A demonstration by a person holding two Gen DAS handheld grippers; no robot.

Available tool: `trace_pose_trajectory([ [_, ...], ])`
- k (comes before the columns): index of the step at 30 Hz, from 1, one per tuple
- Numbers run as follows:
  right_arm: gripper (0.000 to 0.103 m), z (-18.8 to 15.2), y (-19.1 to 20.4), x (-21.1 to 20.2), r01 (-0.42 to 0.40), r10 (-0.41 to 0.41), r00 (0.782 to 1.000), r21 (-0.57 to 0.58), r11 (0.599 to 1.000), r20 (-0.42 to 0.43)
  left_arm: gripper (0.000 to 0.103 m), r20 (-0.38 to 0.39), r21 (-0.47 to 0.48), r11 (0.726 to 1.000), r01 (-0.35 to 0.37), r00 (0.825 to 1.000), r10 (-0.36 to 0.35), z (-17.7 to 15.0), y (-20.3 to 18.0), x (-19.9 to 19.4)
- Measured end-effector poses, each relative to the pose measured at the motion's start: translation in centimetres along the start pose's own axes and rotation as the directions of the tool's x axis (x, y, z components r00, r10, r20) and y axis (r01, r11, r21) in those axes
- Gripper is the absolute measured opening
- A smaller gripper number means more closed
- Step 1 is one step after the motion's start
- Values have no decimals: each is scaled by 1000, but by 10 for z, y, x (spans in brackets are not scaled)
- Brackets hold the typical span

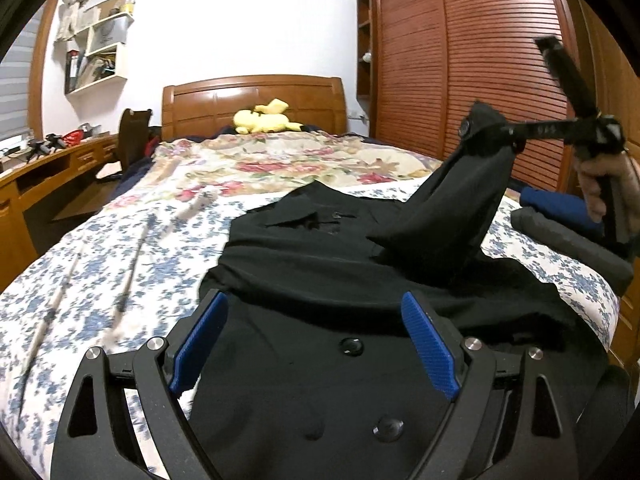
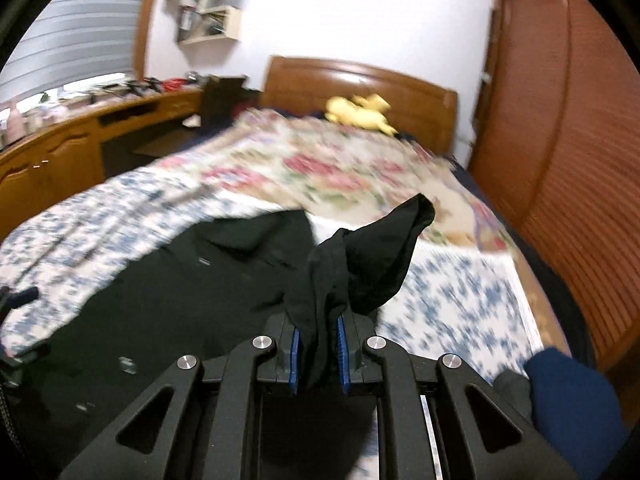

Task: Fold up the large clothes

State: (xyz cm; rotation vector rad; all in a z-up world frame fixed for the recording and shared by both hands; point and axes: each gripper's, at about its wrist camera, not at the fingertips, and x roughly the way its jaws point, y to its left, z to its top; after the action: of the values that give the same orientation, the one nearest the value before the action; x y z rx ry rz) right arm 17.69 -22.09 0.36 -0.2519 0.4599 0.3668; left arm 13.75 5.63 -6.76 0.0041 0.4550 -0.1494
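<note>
Here the right tongs point(image 2: 318, 354) are pinching a bunched sleeve point(image 2: 372, 256) of the black shirt point(image 1: 320, 256), their blue pads pressed nearly together on the cloth, and holding it raised above the bed point(image 1: 100, 264). From that grip the sleeve is hanging down and toward the person's left, where it is joining the shirt body. The shirt is lying flat on the blue-flowered sheet, buttons up, its long axis running from the collar point(image 1: 304, 216), far from the person, back to the hem beneath the left tongs point(image 1: 316, 344). The left tongs are standing wide apart over the near part of the shirt, gripping nothing. Judging from this, the fold is calling for the sleeve to be carried leftward across the chest, and the right hand point(image 1: 600, 184) is the one placed for it. Folded clothes point(image 1: 560, 228) are sitting just beside the shirt on the right.
</note>
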Motion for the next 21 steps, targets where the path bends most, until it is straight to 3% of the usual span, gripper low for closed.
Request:
trace_pose_trajectory([
  [7,15,2,45,-25,-98,99,995,-67,993,10,89,4,-8,999,-49,999,50,-11,19,-19],
  [21,17,0,64,-18,-198,194,980,-116,973,-48,89,0,-29,996,-88,996,88,-20,46,-29],
])
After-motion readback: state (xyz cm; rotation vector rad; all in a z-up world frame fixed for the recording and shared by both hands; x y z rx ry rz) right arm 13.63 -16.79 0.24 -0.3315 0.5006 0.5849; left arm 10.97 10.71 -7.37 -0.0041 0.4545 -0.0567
